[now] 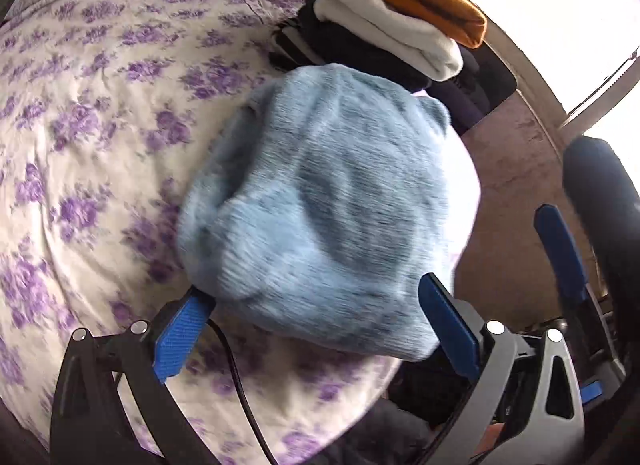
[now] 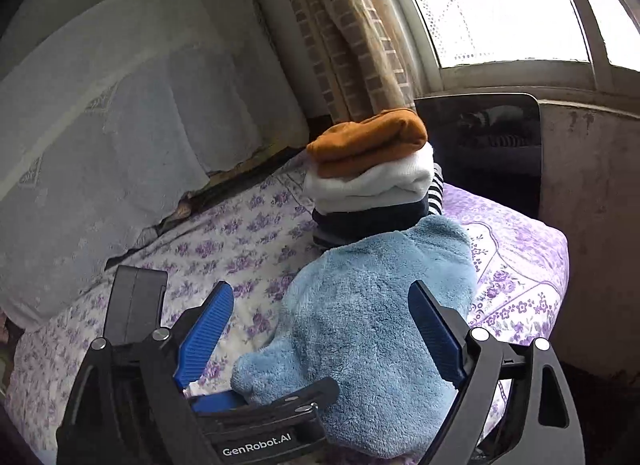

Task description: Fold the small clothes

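Folded blue fleece garment (image 2: 372, 329) on the flowered bed (image 2: 248, 265), directly ahead of the right hand-held gripper (image 2: 324, 333) and left hand-held gripper (image 1: 320, 325), both open and straddling it, long axis toward the pile of 4 folded clothes (image 2: 372, 173).

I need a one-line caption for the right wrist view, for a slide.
Open right hand-held gripper over a fluffy blue garment on the floral bedsheet, before a stack of folded clothes.
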`<act>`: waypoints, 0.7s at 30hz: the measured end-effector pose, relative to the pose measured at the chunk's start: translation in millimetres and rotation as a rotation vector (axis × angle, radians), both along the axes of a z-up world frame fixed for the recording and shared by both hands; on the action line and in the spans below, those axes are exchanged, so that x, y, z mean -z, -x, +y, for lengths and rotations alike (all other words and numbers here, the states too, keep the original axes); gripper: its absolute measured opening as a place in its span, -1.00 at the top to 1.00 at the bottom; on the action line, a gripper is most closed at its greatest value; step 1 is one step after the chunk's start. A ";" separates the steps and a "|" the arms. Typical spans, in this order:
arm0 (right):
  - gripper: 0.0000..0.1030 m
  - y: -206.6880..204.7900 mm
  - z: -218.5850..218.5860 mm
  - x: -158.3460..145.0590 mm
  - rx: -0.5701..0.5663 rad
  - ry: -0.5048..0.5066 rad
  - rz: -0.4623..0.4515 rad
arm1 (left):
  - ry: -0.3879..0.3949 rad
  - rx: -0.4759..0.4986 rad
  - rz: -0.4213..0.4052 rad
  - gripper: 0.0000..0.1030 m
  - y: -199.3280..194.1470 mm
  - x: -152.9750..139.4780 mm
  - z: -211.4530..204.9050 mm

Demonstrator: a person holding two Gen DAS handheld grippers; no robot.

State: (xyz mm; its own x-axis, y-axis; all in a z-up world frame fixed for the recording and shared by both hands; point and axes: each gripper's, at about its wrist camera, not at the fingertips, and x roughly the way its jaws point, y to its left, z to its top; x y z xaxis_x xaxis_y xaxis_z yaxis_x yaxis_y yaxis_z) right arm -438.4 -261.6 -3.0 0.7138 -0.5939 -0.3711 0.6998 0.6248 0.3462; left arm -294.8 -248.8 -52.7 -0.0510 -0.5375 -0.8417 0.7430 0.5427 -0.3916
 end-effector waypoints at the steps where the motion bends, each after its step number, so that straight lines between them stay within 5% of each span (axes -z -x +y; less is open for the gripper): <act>1: -0.74 7.5 2.5 -3.2 0.032 0.034 -0.013 | -0.009 -0.010 -0.034 -0.90 4.7 -2.9 -0.6; 5: -0.78 35.2 -3.2 -6.5 0.091 0.056 0.050 | -0.085 -0.005 -0.402 -0.90 30.0 -18.8 -7.0; 9: -0.85 47.1 -6.7 9.7 0.135 -0.010 0.025 | -0.037 0.025 -0.269 -0.90 29.4 -18.1 -1.4; 14: -0.85 35.6 -14.6 22.9 0.176 -0.044 0.053 | -0.052 -0.123 -0.434 -0.90 9.9 -34.8 16.4; 18: -0.89 14.9 -18.1 33.5 0.179 -0.122 0.046 | -0.052 -0.115 -0.329 -0.89 4.7 -25.1 14.3; 21: -0.93 8.7 -17.8 35.5 0.151 -0.198 -0.060 | -0.032 -0.066 -0.252 -0.85 20.1 -19.7 9.0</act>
State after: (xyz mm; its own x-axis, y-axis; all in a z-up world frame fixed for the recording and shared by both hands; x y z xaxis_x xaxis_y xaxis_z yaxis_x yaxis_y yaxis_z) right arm -447.1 -279.3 -38.5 0.6468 -0.6156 -0.4503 0.7546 0.4308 0.4950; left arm -314.9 -239.8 -33.1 0.1969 -0.5054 -0.8401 0.7778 0.6022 -0.1799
